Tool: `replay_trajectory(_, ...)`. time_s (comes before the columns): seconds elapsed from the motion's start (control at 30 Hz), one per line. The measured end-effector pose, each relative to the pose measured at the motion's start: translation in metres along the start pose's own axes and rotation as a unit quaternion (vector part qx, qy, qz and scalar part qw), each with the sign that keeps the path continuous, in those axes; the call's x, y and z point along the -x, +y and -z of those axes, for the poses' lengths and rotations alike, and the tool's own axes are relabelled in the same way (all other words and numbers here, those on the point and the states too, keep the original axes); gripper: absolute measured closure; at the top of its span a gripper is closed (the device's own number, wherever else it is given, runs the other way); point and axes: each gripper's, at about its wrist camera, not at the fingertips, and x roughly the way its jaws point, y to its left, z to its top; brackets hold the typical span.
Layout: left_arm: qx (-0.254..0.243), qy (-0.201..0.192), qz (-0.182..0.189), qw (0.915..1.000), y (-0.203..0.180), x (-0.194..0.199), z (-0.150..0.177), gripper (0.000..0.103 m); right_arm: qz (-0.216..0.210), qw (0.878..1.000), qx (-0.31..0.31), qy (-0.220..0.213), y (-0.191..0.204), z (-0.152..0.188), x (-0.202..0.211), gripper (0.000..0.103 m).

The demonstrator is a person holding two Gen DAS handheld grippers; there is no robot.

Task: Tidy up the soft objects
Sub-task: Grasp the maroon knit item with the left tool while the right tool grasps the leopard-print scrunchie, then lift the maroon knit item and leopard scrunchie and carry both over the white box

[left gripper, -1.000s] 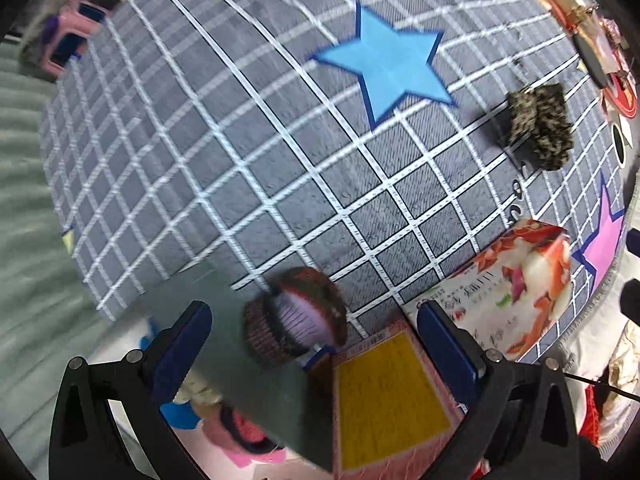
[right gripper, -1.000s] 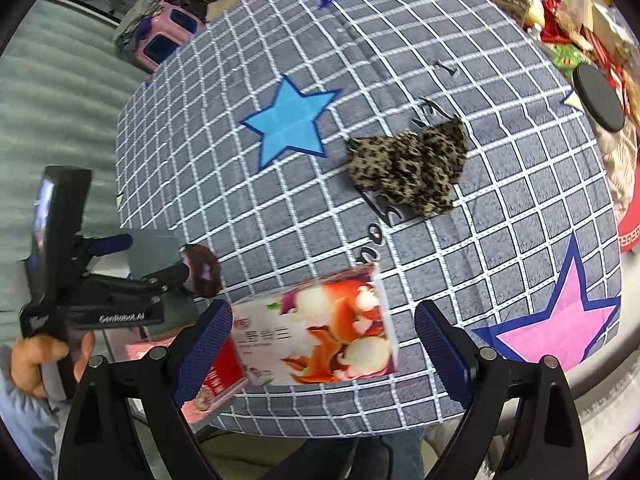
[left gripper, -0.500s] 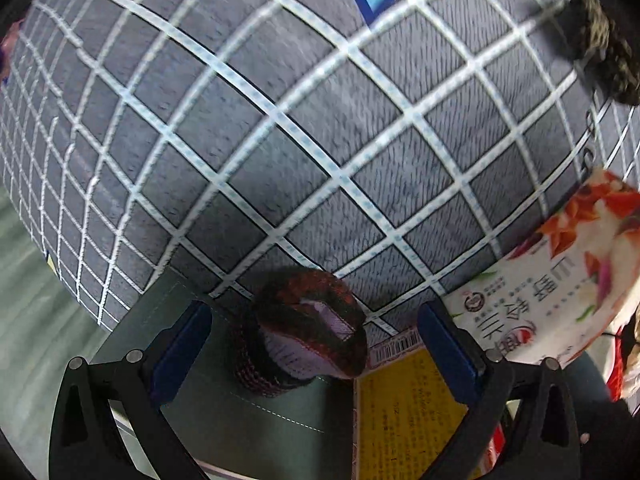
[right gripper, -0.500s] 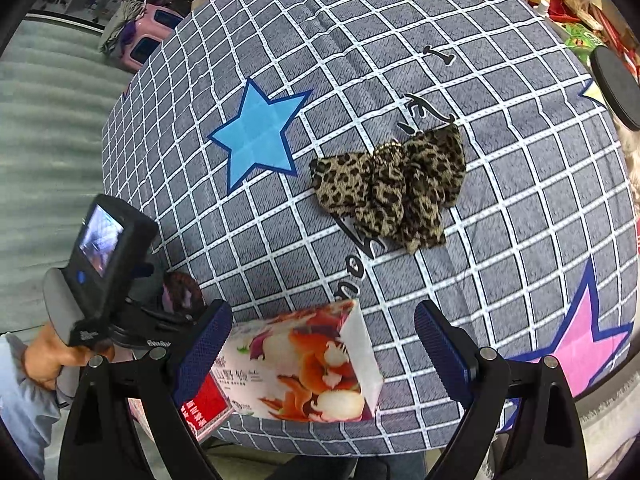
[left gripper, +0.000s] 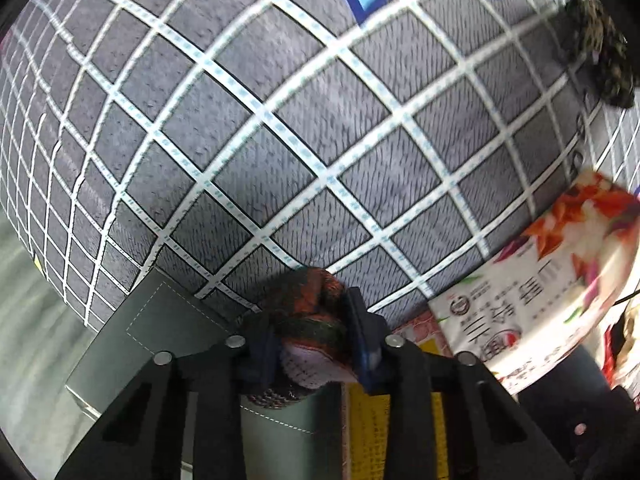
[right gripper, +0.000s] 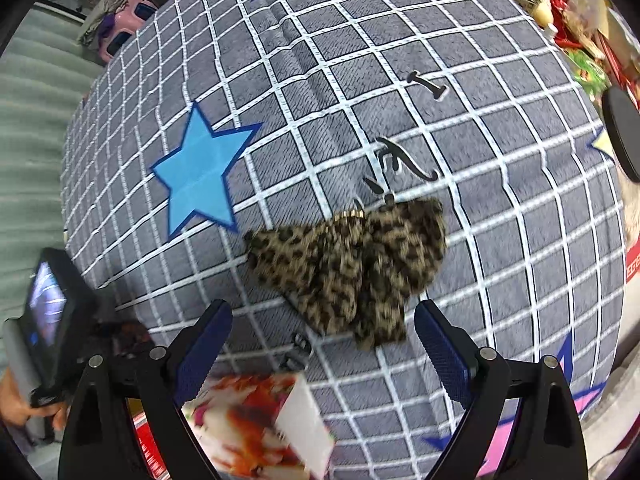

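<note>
The left gripper (left gripper: 314, 344) jaws are closing on a dark red knitted roll (left gripper: 316, 312) at the checked surface's (left gripper: 248, 128) edge. The right gripper (right gripper: 322, 344) hangs wide-jawed over the leopard-print cloth (right gripper: 352, 264), which lies mid-surface.

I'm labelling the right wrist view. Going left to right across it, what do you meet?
Other gripper's handheld unit with screen → blue star → leopard-print fabric piece → black round disc at the right edge.
</note>
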Motion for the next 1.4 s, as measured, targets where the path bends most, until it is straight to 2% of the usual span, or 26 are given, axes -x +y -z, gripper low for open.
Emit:
replay_trajectory(0.13, 0.036, -0.039, 0.014, 0.9985, 0.010, 0.012, 0.004, 0.075, 0.024, 0.999, 0.025, 0.006, 0.008, -0.012, -0.024, 0.010)
replay_trajectory(0.17, 0.041, -0.045, 0.016, 0.9981, 0.016, 0.014, 0.006, 0.075, 0.028, 0.999, 0.029, 0.007, 0.010, -0.013, -0.028, 0.016)
replay_trajectory(0.23, 0.047, -0.057, 0.018, 0.9971, 0.017, 0.021, 0.007, 0.078, 0.039, 0.999, 0.035, 0.014, 0.013, -0.015, -0.037, 0.042)
replay_trajectory(0.3, 0.049, -0.056, 0.017, 0.9971, 0.024, 0.022, 0.012, 0.079, 0.063, 0.997, 0.044, 0.012, 0.015, -0.014, -0.041, 0.048)
replay_trajectory(0.37, 0.053, -0.053, 0.020, 0.9970, 0.034, 0.024, 0.012, 0.080, 0.076, 0.995, 0.059, 0.013, 0.019, -0.013, -0.041, 0.060)
replay_trajectory(0.4, 0.056, -0.050, 0.022, 0.9969, 0.039, 0.020, 0.020, 0.080, 0.078, 0.995, 0.062, 0.011, 0.020, -0.012, -0.040, 0.070)
replay_trajectory(0.43, 0.057, -0.047, 0.024, 0.9970, 0.040, 0.018, 0.021, 0.080, 0.070, 0.996, 0.060, 0.012, 0.019, -0.011, -0.039, 0.075)
replay_trajectory(0.53, 0.045, -0.025, 0.022, 0.9984, 0.040, 0.007, 0.024, 0.079, 0.056, 0.997, 0.042, 0.015, 0.012, -0.010, -0.035, 0.076)
replay_trajectory(0.57, 0.039, -0.020, 0.018, 0.9989, 0.027, 0.000, 0.027, 0.078, 0.055, 0.998, 0.038, 0.014, 0.010, -0.009, -0.033, 0.076)
replay_trajectory(0.73, 0.022, 0.010, 0.003, 0.9997, 0.019, -0.013, 0.023, 0.073, 0.040, 0.999, 0.025, 0.008, -0.009, -0.005, -0.024, 0.076)
replay_trajectory(0.8, 0.015, 0.009, -0.001, 0.9999, 0.015, -0.014, 0.021, 0.081, 0.033, 0.999, 0.020, 0.003, -0.014, -0.006, -0.018, 0.076)
replay_trajectory(0.87, 0.018, -0.006, 0.009, 0.9998, 0.013, -0.009, 0.019, 0.088, 0.026, 1.000, 0.017, -0.003, -0.014, -0.003, -0.010, 0.076)
replay_trajectory(1.03, 0.047, -0.080, 0.041, 0.9948, 0.021, 0.026, 0.025, 0.089, 0.009, 1.000, 0.010, -0.025, -0.022, 0.003, 0.016, 0.076)
replay_trajectory(1.2, 0.079, -0.143, 0.059, 0.9848, 0.018, 0.070, 0.035, 0.089, 0.004, 0.999, 0.011, -0.040, -0.026, 0.009, 0.038, 0.076)
replay_trajectory(1.27, 0.084, -0.164, 0.064, 0.9808, 0.031, 0.088, 0.040, 0.089, 0.004, 0.999, 0.012, -0.046, -0.024, 0.009, 0.046, 0.076)
replay_trajectory(1.4, 0.089, -0.202, 0.081, 0.9719, 0.032, 0.119, 0.050, 0.089, 0.003, 0.998, 0.009, -0.058, -0.019, 0.020, 0.059, 0.076)
